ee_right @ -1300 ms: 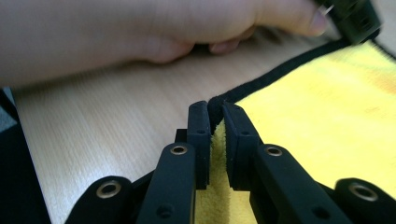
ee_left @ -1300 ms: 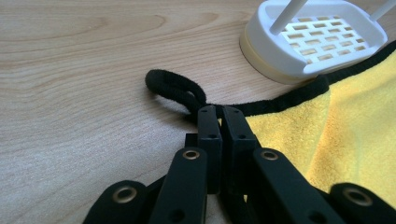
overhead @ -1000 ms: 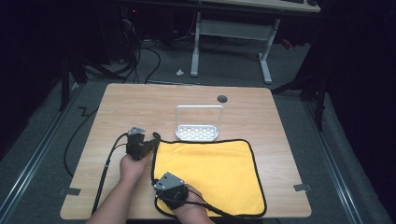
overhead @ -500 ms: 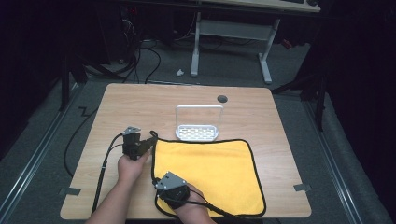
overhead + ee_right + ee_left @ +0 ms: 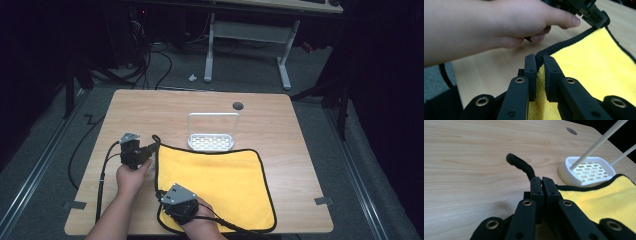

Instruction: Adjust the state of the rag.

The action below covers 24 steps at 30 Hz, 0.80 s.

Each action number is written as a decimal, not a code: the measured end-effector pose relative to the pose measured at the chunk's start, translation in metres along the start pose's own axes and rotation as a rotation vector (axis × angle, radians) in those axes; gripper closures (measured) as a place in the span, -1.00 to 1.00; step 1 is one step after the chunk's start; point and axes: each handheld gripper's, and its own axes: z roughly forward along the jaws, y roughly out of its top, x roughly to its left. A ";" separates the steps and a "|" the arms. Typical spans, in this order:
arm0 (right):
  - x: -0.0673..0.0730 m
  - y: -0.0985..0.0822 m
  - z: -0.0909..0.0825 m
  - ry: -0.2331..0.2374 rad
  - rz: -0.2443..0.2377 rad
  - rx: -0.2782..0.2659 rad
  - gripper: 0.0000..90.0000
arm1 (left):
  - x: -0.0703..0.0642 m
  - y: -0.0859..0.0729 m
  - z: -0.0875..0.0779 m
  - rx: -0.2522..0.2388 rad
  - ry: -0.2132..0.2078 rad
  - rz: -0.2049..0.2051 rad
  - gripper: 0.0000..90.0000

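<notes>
1. Yellow microfibre cloth with black piped hem (image 5: 215,185) lies spread nearly flat on the near right part of the light wooden counter (image 5: 140,107). Its far edge runs just in front of the white slotted plastic soap dish with wire handle (image 5: 212,140); whether the two touch I cannot tell.
2. Left tongs (image 5: 150,149) are clamped on the cloth's far-left corner. In the left gripper view the jaws are pressed together on the hem, and a short curl of the black piping (image 5: 520,163) sticks out beyond them, raised off the wood.
3. Right tongs (image 5: 539,65) are clamped on the near-left corner; yellow pile and black hem sit pinched between the jaws in the right gripper view.
4. Done so far, as I judge it: both corners of the left edge secured, far corner lifted slightly.
5. Left to do, probably: raise that edge and carry it across for a fold. No fold or crease is in the cloth yet, so the work looks at an early stage.
</notes>
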 end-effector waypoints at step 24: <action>0.004 0.019 -0.030 0.003 -0.031 -0.069 0.84 | -0.038 0.029 -0.023 -0.048 -0.021 0.061 0.96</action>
